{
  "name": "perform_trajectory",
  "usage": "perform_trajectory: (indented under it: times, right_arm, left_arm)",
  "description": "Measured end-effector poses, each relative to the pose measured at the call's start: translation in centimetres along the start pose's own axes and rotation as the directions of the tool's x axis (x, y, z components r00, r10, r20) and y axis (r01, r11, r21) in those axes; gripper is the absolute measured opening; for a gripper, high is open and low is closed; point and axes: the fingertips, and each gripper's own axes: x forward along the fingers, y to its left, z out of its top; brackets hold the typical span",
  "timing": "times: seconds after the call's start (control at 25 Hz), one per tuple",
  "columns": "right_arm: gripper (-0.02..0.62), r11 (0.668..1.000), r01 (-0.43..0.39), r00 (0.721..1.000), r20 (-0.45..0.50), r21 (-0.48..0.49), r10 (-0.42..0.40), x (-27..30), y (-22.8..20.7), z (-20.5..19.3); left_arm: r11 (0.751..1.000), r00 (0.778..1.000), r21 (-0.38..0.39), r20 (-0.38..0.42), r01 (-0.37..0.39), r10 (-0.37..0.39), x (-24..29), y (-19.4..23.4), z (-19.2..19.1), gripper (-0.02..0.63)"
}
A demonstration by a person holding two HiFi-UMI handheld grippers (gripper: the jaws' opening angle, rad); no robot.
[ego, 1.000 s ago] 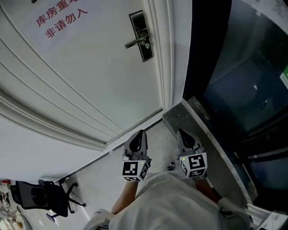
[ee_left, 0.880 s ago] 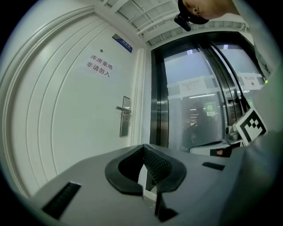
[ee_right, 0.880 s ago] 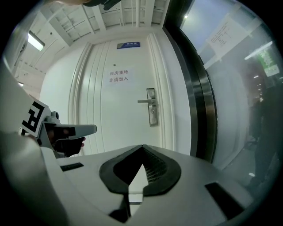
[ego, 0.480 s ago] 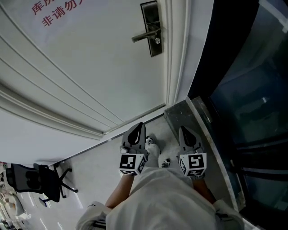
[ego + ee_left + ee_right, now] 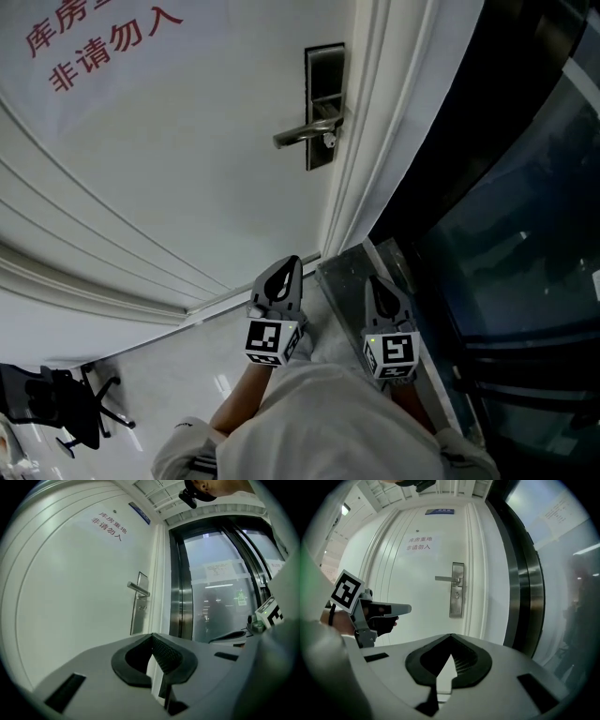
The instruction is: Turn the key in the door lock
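The door lock [image 5: 324, 103] is a dark plate at the right edge of the white door [image 5: 187, 206], beside the frame, with its lever handle [image 5: 305, 136] pointing left. A small bright bit under the lever may be the key, but it is too small to tell. The left gripper [image 5: 292, 262] and right gripper [image 5: 371, 281] are side by side, well apart from the lock. Both have their jaws pressed together, with nothing between them.

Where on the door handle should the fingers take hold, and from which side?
Probably grip the handle near its free end, away from the plate, coming straight at the door with one finger above and one below. The lever lies level and stands off the door.
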Motion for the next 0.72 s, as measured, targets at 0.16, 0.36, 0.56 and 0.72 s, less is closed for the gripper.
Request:
perform_trajectory:
  times: [0.16, 0.36, 0.56, 0.72]
  right_arm:
    - [-0.005, 0.991, -0.009, 0.998, 0.054, -0.137, 0.017, 5.0, -0.3, 3.6]
    - [-0.005, 0.901, 0.011, 0.997, 0.073, -0.434, 0.023, 10.6, 0.5, 7.8]
    - [-0.005, 0.779, 0.077, 0.997, 0.055, -0.623, -0.055, 14.3, 0.2, 10.4]
    - [-0.005, 0.626, 0.081, 0.996, 0.035, -0.775, -0.085, 16.7, 0.3, 12.6]
  left_arm:
    - [0.999, 1.000, 0.045, 0.023, 0.014, -0.015, 4.0, 2.3, 1.6, 0.009]
    - [0.997, 0.998, 0.068, 0.040, 0.040, -0.043, 7.4, 4.9, 3.1, 0.009]
    - [0.996, 0.999, 0.080, -0.021, 0.043, -0.041, 9.7, 6.4, 4.0, 0.009]
    - [0.994, 0.997, 0.079, -0.010, 0.072, -0.072, 10.6, 6.7, 5.2, 0.009]
